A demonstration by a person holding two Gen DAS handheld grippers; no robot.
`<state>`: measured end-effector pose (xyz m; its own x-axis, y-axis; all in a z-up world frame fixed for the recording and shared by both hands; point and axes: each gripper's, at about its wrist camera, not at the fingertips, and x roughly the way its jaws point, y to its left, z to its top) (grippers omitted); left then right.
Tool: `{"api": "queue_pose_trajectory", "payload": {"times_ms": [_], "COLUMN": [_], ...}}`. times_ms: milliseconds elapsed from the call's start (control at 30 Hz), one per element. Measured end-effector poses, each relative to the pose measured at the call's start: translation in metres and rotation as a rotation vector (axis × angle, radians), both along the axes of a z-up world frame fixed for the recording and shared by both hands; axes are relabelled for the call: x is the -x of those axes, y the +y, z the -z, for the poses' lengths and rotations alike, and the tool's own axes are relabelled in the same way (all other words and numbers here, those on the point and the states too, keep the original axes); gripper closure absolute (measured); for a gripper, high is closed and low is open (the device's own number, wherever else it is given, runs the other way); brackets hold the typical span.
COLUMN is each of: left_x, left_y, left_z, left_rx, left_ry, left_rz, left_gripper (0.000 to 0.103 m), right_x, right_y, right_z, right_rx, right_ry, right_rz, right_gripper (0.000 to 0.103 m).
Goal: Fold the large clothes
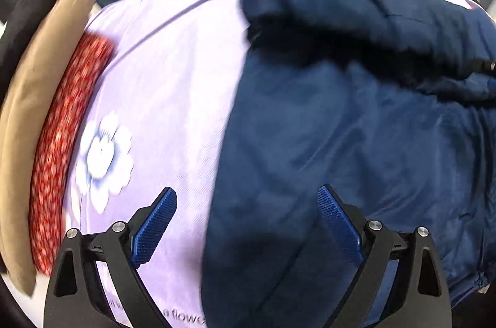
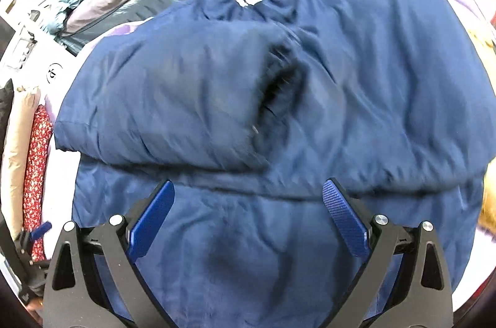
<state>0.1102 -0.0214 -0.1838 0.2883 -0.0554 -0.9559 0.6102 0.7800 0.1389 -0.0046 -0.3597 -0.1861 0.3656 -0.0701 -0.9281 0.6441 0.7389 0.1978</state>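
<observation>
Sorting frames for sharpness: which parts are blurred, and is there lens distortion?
Left wrist view: red floral cloth and navy jacket smeared by motion, left gripper crisp. Right wrist view: sleeve cuff streaked, right gripper sharp. Both views bulge, with dark corners.

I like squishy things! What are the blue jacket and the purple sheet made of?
The blue jacket looks like thin woven nylon or polyester over soft filling: faint sheen, puffy folds. The purple sheet seems smooth satin-like fabric, slightly glossy, with a printed white flower.
</observation>
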Motion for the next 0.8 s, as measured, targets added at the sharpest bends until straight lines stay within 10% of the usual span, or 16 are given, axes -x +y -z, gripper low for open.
{"api": "queue_pose_trajectory", "payload": {"times_ms": [100, 167, 233, 267, 533, 800], "left_x": [-0.004, -0.008, -0.009, -0.01, -0.007, -0.005], "left_y": [0.012, 0.014, 0.012, 0.009, -0.013, -0.019], "left_z": [0.001, 0.0, -0.002, -0.004, -0.012, 0.003], "left_rx": [0.011, 0.027, 0.039, 0.044, 0.063, 0.018], "left_ry": [0.01, 0.016, 0.018, 0.013, -0.004, 0.029], "left_rz": [-0.053, -0.079, -0.083, -0.078, -0.02, 0.007], "left_gripper": [0.013, 0.013, 0.013, 0.013, 0.013, 0.013], "right_x": [-0.006, -0.014, -0.025, -0.029, -0.017, 0.002], "right_y": [-0.007, -0.015, -0.017, -0.017, -0.025, -0.051], "right_z": [-0.004, -0.004, -0.001, 0.0, -0.054, 0.016], "right_rx": [0.025, -0.02, -0.063, -0.059, 0.266, 0.096], "right_ry": [-0.021, -0.073, -0.085, -0.073, -0.089, 0.065], "right_rz": [0.021, 0.026, -0.001, -0.021, -0.049, -0.036], "right_gripper": [0.009, 0.028, 0.075, 0.084, 0.092, 0.092]}}
